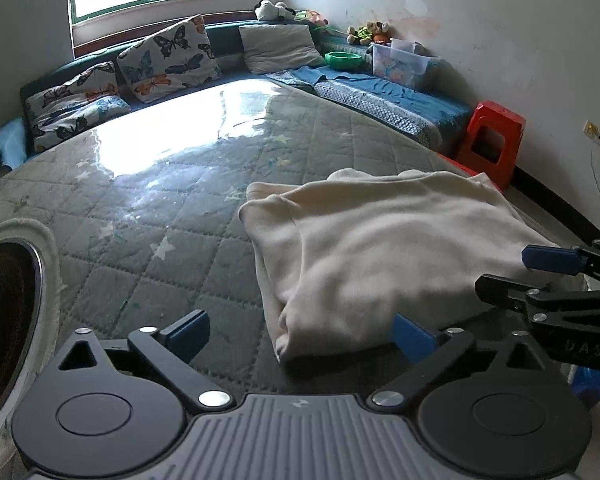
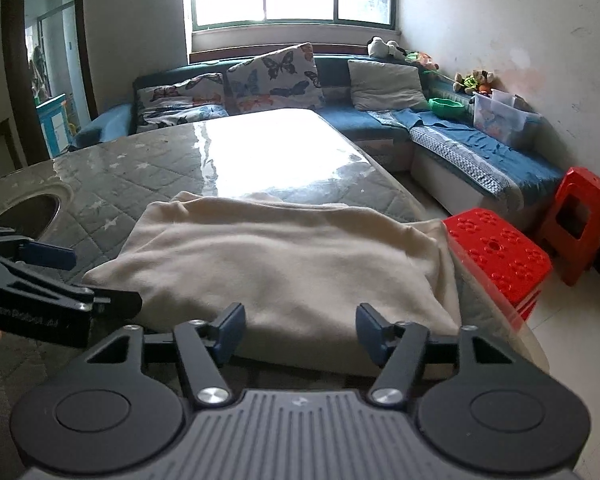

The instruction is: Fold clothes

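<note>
A cream garment (image 1: 380,248) lies folded into a thick rectangle on the quilted grey table cover (image 1: 160,216); it also shows in the right wrist view (image 2: 284,264). My left gripper (image 1: 300,336) is open and empty, just in front of the garment's near left corner. My right gripper (image 2: 300,330) is open and empty, its fingertips at the garment's near edge. The right gripper also shows at the right of the left wrist view (image 1: 540,276), over the garment's right side. The left gripper shows at the left of the right wrist view (image 2: 72,280).
A round opening with a metal rim (image 1: 12,320) sits in the table at the left. Red plastic stools (image 2: 500,256) stand past the table's right edge. A blue corner sofa (image 2: 480,152) with butterfly cushions, toys and a plastic box lines the far walls.
</note>
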A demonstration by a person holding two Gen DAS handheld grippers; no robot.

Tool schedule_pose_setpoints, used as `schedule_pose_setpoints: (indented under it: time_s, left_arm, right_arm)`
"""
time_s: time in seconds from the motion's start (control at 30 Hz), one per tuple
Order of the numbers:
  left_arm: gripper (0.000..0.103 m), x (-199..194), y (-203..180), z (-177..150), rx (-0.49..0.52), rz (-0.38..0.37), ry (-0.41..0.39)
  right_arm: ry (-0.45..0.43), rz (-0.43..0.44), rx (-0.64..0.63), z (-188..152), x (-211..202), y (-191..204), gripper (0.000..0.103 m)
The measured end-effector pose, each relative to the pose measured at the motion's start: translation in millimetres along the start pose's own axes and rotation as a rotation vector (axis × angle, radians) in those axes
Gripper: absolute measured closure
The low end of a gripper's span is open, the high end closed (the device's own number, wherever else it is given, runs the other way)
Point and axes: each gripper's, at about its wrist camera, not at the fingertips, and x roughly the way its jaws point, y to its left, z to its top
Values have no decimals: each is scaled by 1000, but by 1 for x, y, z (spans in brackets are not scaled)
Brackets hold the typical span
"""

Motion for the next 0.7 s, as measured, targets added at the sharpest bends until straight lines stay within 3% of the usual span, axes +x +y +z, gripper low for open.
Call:
schedule_pose_setpoints:
  time_s: [0.27,0.7]
  left_arm:
    - [0,-11,3,-6,10,10,-18]
    - [0,-19,6,-15,-10,34,-4]
  right_arm:
    - [1,-13,14,-2,-8,9,21]
    - [-5,-22,27,-7,-17,18,10]
